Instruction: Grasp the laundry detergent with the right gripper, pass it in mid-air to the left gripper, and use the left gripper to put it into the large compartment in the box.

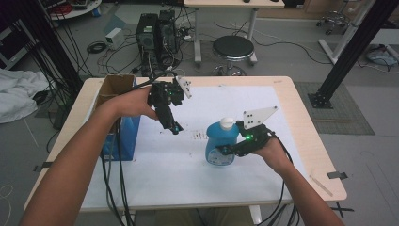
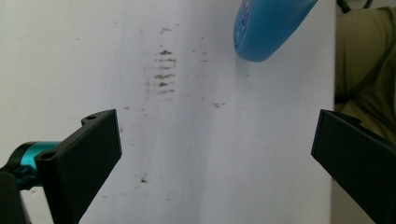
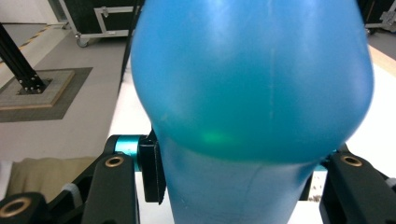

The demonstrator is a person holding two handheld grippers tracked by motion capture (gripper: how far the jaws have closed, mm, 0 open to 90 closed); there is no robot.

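Note:
A blue plastic bottle [image 1: 219, 143] with a white cap [image 1: 227, 123] is held just above the white sheet, right of centre. My right gripper [image 1: 225, 151] is shut on its lower body from the right; in the right gripper view the bottle [image 3: 252, 93] bulges large between the black jaws. My left gripper [image 1: 173, 126] hangs over the sheet left of the bottle, pointing down, jaws wide open with nothing between them. In the left gripper view the bottle's blue body [image 2: 266, 28] shows at the top, beyond the open jaws.
A white sheet [image 1: 188, 179] with small dark smudges [image 1: 198, 135] covers most of the wooden table [image 1: 306, 141]. An open cardboard box [image 1: 114, 87] on a blue base [image 1: 123, 136] stands at the left edge. A stool [image 1: 233, 48] and computer towers [image 1: 155, 30] are beyond the table.

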